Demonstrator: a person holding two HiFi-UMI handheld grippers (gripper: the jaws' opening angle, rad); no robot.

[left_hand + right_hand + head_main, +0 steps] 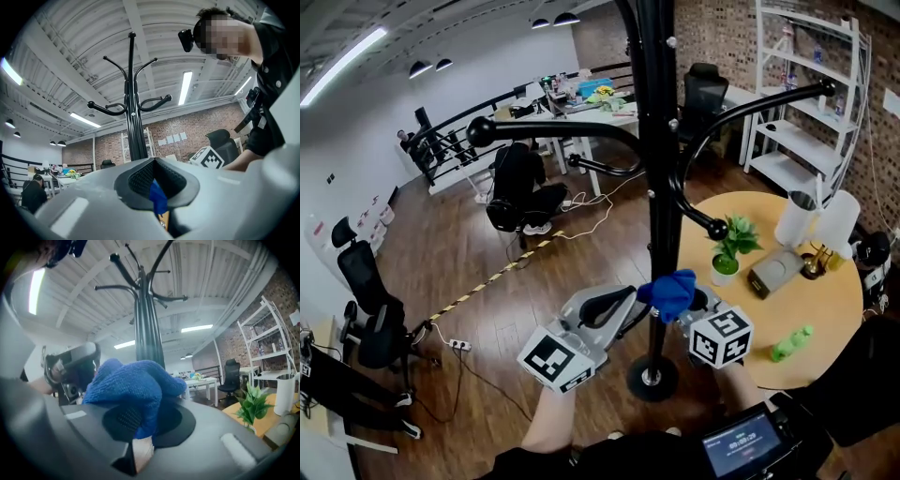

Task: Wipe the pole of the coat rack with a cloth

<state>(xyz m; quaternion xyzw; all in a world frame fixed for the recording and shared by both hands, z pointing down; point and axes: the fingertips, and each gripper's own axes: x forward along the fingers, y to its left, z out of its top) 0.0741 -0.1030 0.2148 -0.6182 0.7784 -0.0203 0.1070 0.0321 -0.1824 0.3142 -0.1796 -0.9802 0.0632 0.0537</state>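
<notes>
The black coat rack pole (656, 187) stands upright in the middle of the head view, on a round base (652, 378). Low on the pole, a bunched blue cloth (670, 292) lies against it. My right gripper (686, 300) is shut on that cloth, which bulges out over its jaws (131, 385) with the pole (147, 333) just behind. My left gripper (630, 298) sits at the cloth's left edge, jaws shut (154, 163), with a sliver of blue cloth (158, 199) pinched between the pads. In the left gripper view the pole (133, 122) rises straight ahead.
Curved hook arms (544, 128) stick out from the pole at head height. A round wooden table (825, 347) at the right carries a potted plant (729, 246), white cylinders (797, 217) and a green bottle (790, 344). Office chairs (366, 300) and floor cables lie to the left.
</notes>
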